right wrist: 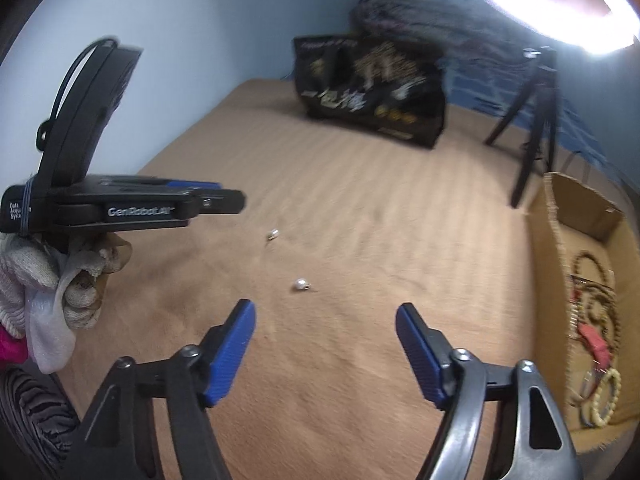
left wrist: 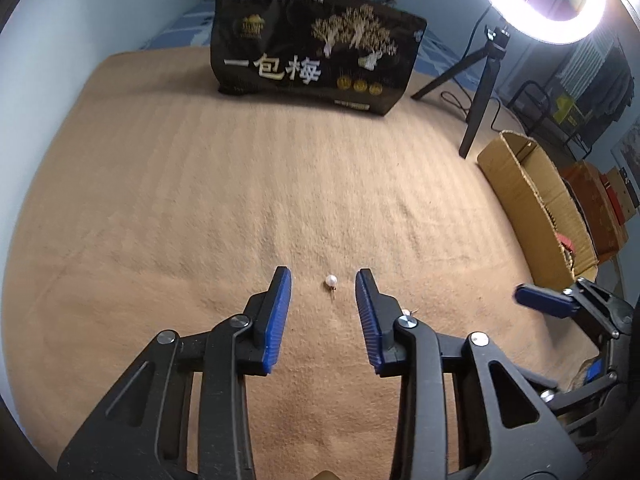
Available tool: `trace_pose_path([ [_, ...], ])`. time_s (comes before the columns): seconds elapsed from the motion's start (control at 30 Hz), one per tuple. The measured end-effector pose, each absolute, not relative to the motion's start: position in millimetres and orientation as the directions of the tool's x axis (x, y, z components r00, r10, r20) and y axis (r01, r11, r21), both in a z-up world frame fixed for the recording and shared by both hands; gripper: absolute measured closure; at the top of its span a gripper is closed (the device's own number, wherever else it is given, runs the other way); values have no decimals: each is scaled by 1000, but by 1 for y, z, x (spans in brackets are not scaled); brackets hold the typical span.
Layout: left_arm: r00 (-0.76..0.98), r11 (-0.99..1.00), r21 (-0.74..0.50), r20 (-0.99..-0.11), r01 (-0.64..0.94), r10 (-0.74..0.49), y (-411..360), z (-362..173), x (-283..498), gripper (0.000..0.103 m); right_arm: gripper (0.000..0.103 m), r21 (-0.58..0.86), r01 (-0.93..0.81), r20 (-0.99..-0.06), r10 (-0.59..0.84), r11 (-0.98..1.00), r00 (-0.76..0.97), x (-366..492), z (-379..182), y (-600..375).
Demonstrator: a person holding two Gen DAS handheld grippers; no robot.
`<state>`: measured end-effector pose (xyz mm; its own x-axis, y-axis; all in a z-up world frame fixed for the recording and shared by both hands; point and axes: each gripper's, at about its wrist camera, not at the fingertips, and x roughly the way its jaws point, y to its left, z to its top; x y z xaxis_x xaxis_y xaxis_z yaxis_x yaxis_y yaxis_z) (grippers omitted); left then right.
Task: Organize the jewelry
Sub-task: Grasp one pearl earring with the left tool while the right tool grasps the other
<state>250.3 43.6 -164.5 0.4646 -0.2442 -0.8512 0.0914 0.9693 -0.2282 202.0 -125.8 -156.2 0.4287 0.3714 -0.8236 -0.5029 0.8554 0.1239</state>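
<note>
Pearl earring (left wrist: 331,281) is seen low at centre frame on the tan blanket (left wrist: 160,200), between the parted, non-touching tips of the left gripper (left wrist: 323,280). Right gripper (right wrist: 325,316) is held apart over a second pearl earring (right wrist: 301,284), nothing clamped.

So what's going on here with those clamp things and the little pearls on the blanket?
A person is tidying jewelry with a hand-held gripper in each hand. The left gripper is open, its blue fingers on either side of a pearl earring lying on the tan blanket. The right gripper, also open and empty, faces a second pearl earring. A cardboard box alongside already holds bead bracelets.
</note>
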Motion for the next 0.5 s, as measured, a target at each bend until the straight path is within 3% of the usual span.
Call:
trace_pose_path([
  [0.07,450,968,-232,-857,97,-251,42,-171,252,77,35,111,-530,-834,369,841,411,204,-164,-114],
  [0.23,422,967,-232,-869,109,-257,36,-184,256,80,50,128,-557,-854,376,821,359,211,-183,-100],
  [0.5,399,965,-227,-880,128,-260,29,-199,263,84,61,145,-549,-861,379,823,340,224,-197,-97],
])
